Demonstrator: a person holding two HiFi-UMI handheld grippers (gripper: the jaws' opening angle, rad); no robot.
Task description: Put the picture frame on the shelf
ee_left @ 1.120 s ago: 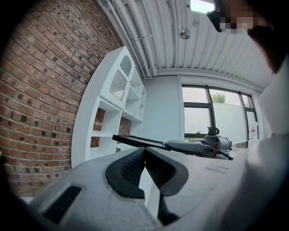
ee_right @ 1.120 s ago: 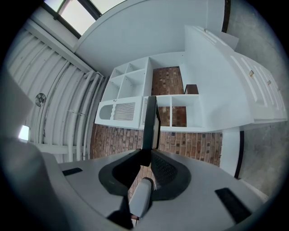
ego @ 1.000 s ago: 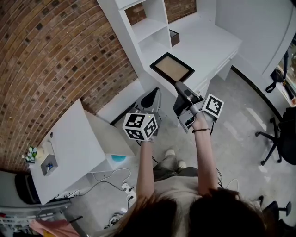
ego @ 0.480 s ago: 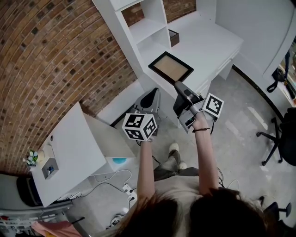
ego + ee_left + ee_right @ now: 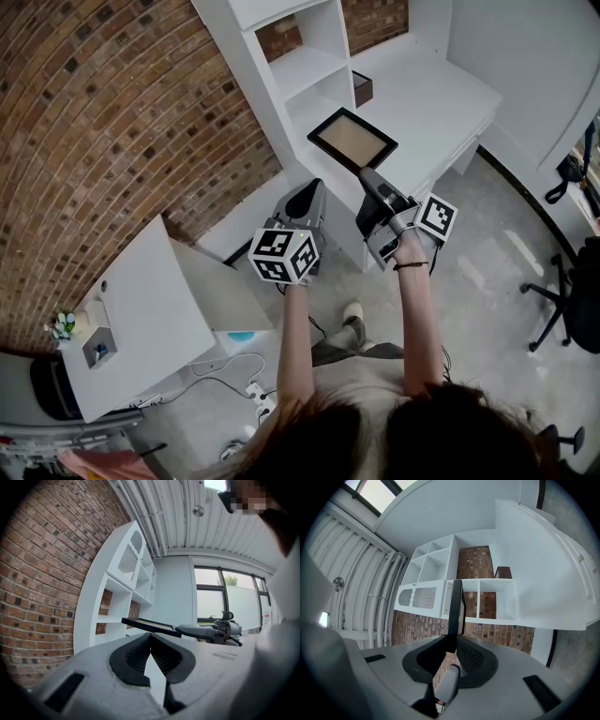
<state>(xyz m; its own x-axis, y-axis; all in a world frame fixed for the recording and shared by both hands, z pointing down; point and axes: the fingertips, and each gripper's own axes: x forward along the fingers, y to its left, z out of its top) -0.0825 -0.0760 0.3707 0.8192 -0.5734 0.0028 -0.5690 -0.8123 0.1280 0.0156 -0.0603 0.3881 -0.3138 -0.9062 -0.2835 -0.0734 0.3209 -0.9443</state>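
Note:
A black picture frame [image 5: 352, 141] with a tan middle hangs in the air in front of the white shelf unit [image 5: 309, 66]. My right gripper [image 5: 367, 176] is shut on its near edge. In the right gripper view the picture frame [image 5: 455, 606] shows edge-on between the jaws, before the shelf unit [image 5: 464, 578] and its open compartments. My left gripper [image 5: 305, 197] is lower left of the frame, shut with nothing in it. In the left gripper view the picture frame [image 5: 150, 626] lies flat beyond the closed jaws, with the right gripper's arm behind it.
A white desk top [image 5: 427, 89] joins the shelf unit on the right, with a small dark box [image 5: 362, 89] at its back. A white table [image 5: 141, 319] stands at the lower left. A brick wall [image 5: 112, 122] runs behind. An office chair [image 5: 572, 300] is at the right.
The picture frame and my right gripper have shifted slightly to the right and toward the shelf unit. The person has stepped forward. The left gripper has hardly moved.

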